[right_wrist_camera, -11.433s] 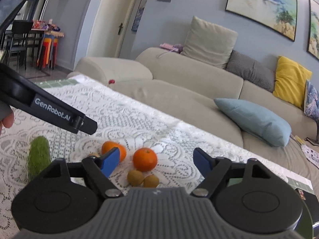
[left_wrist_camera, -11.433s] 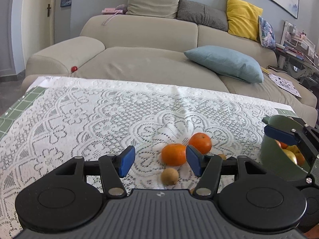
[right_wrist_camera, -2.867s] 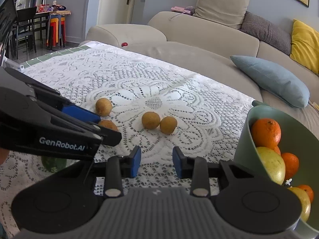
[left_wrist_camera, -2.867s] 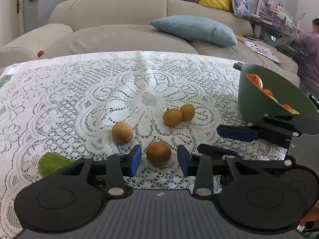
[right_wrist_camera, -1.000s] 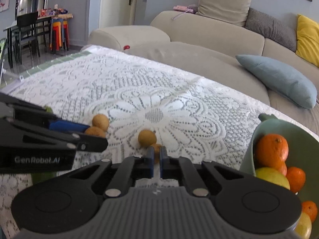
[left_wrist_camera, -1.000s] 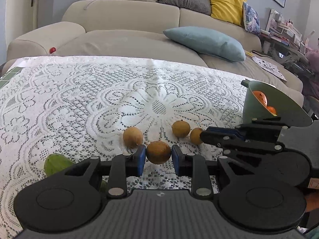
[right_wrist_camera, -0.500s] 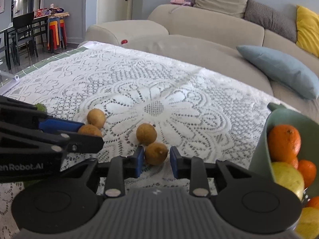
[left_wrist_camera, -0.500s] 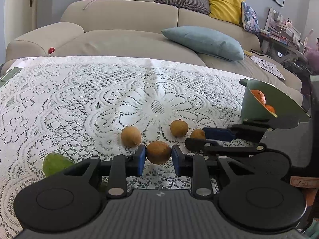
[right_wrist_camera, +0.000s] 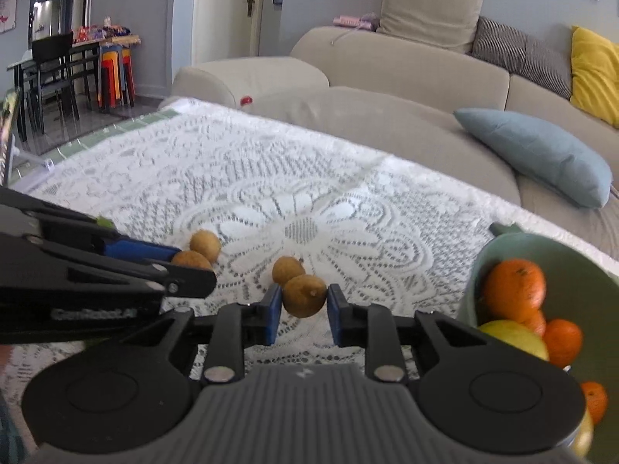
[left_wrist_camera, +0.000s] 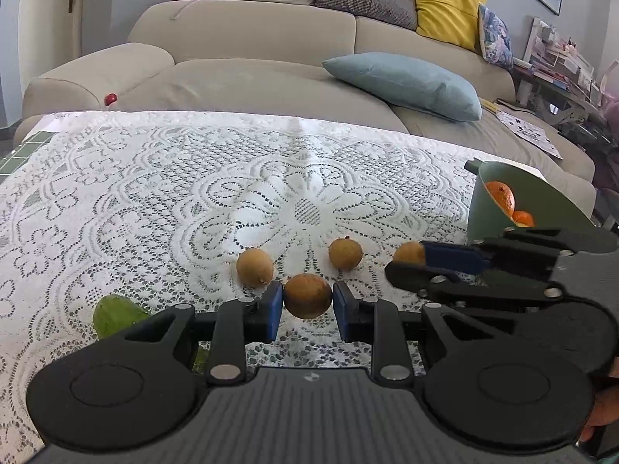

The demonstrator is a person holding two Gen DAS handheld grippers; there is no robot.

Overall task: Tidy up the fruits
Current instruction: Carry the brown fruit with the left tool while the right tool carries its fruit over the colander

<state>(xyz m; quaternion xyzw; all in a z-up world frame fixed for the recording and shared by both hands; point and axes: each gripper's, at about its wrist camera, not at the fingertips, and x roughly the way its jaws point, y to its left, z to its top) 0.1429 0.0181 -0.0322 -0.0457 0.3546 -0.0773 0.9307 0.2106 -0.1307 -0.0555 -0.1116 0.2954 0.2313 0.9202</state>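
Observation:
Small brown round fruits lie on a white lace tablecloth (left_wrist_camera: 154, 178). My left gripper (left_wrist_camera: 307, 297) is shut on one brown fruit (left_wrist_camera: 308, 295), held just above the cloth. My right gripper (right_wrist_camera: 303, 301) is shut on another brown fruit (right_wrist_camera: 304, 295); it shows from the side in the left wrist view (left_wrist_camera: 410, 255). Two more brown fruits (left_wrist_camera: 254, 266) (left_wrist_camera: 345, 253) rest loose on the cloth. A green bowl (right_wrist_camera: 576, 270) at the right holds oranges (right_wrist_camera: 514, 284) and a yellow fruit (right_wrist_camera: 514, 338).
A green vegetable (left_wrist_camera: 116, 315) lies on the cloth at the lower left, partly hidden by my left gripper. A beige sofa (left_wrist_camera: 251, 38) with a blue cushion (left_wrist_camera: 402, 85) runs behind the table. A small red ball (left_wrist_camera: 112, 97) sits on the sofa.
My right gripper has closed on the brown fruit and lifted it slightly. My left gripper keeps holding its fruit and has barely moved.

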